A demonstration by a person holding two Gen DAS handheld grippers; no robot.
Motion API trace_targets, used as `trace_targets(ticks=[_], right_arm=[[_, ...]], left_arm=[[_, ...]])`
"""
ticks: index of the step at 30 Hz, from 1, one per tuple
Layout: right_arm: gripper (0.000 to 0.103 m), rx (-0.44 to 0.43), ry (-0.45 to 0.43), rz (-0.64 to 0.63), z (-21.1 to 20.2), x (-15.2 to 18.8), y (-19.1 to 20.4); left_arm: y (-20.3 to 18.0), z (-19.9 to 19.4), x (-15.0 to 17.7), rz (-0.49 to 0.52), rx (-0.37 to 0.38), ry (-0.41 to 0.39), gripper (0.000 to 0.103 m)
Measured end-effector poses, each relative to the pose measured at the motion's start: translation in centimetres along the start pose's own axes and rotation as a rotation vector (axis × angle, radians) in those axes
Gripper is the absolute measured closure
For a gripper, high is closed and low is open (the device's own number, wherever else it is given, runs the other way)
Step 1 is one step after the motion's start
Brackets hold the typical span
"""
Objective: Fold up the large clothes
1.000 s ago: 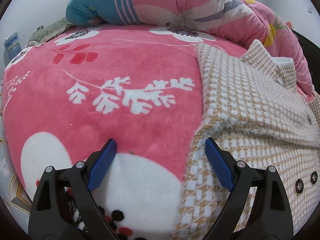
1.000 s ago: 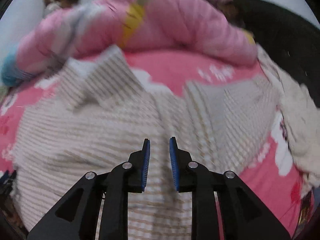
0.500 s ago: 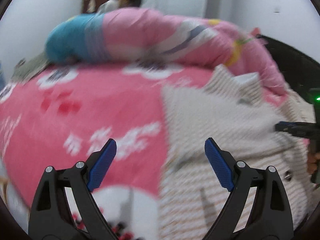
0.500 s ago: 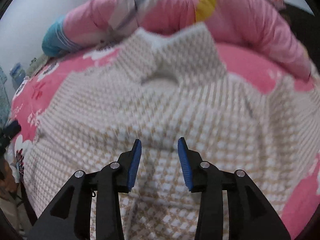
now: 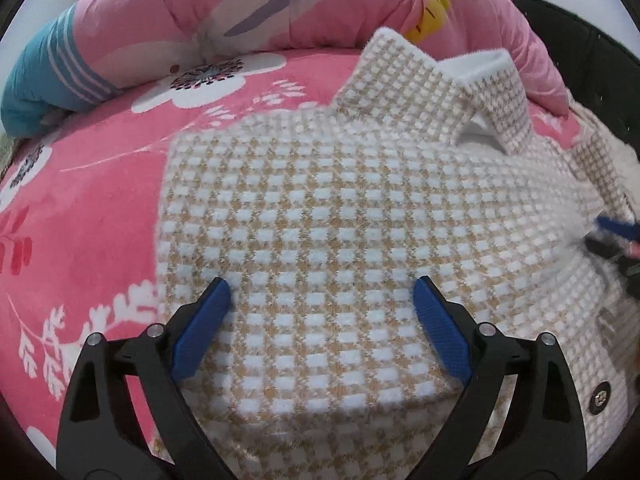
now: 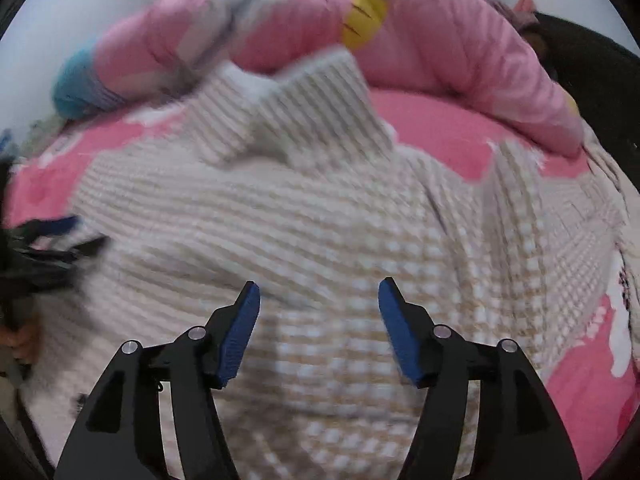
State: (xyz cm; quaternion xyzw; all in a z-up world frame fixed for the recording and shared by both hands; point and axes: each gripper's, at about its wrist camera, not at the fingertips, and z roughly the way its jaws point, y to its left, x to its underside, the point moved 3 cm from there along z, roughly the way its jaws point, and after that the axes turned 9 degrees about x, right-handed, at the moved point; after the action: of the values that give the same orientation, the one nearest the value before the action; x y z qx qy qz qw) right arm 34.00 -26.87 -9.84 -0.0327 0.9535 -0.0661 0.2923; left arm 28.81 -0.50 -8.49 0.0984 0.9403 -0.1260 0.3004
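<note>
Surface: pink floral fleece bedspread [image 5: 92,208], rolled pink quilt [image 5: 320,4] beyond. Item: beige-and-white checked knit jacket [image 5: 320,220], spread flat beneath both sets of fingers. Left gripper [image 5: 322,300] and right gripper [image 6: 319,300]: spread wide, empty. I'd pinch one layer at an edge.

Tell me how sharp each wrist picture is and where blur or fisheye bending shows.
Left wrist view: mostly sharp, the checked jacket weave crisp between the open left gripper fingers, blurring only at the right edge; the pink blanket bulges from the fisheye. Right wrist view: motion-blurred throughout, the checks smeared into stripes, only the open right gripper crisp.
</note>
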Motion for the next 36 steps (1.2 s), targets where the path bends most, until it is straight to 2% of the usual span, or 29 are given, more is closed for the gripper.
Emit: trace_targets(ticks=[4, 6, 9, 11, 12, 13, 14, 15, 18, 23, 27, 30, 33, 36], right_arm=[[0.042, -0.001, -0.025, 0.044, -2.0, 0.5, -0.9], [0.039, -0.048, -0.061, 0.053, -3.9, 0.8, -1.0], [0.019, -0.020, -0.085, 0.013, -4.2, 1.2, -0.3], [0.017, 0.011, -0.012, 0.004, -1.9, 1.7, 0.1], [0.014, 0.013, 0.000, 0.008, -1.2, 1.8, 1.4], [0.013, 0.021, -0.023, 0.009, -1.4, 2.0, 1.4], [0.012, 0.032, -0.034, 0.006, -1.7, 2.1, 1.4], [0.007, 0.058, -0.040, 0.004, -2.0, 2.2, 1.3], [0.006, 0.045, -0.052, 0.019, -1.9, 2.8, 1.0], [0.006, 0.021, -0.064, 0.039, -2.4, 3.7, 0.0], [0.006, -0.007, -0.056, 0.026, -2.1, 3.5, -0.2], [0.006, -0.048, -0.046, 0.008, -4.4, 3.8, -1.0], [0.006, -0.118, -0.132, 0.049, -8.1, 3.6, -3.6], [0.006, -0.127, -0.209, 0.113, -11.5, 2.8, -8.8]], left_arm=[[-1.3, -3.1, -0.3, 0.018, 0.016, -0.101, 0.013], [-2.6, -3.9, -1.1, 0.049, 0.032, -0.131, 0.013], [-4.8, -2.2, -1.7, 0.075, 0.052, -0.085, 0.013], [-5.4, 0.1, -1.2, 0.076, 0.035, -0.014, 0.013], [-5.7, 1.5, -0.8, 0.083, -0.001, 0.033, 0.013], [-5.9, 2.1, -0.8, 0.094, -0.023, 0.037, 0.012], [-6.1, 2.0, -0.6, 0.104, -0.041, 0.009, 0.011], [-6.1, 1.9, -0.5, 0.103, -0.048, 0.000, 0.010], [-5.6, 2.0, -0.7, 0.059, -0.023, 0.008, 0.008], [-5.7, 1.9, -0.6, 0.065, -0.039, -0.003, 0.008], [-5.5, 1.7, -0.3, 0.063, -0.025, -0.035, 0.008], [-5.4, 1.4, 0.1, 0.069, -0.032, -0.041, 0.008], [-5.5, 1.5, 0.0, 0.066, -0.026, -0.043, 0.008], [-5.4, 1.4, 0.1, 0.066, -0.026, -0.048, 0.007]])
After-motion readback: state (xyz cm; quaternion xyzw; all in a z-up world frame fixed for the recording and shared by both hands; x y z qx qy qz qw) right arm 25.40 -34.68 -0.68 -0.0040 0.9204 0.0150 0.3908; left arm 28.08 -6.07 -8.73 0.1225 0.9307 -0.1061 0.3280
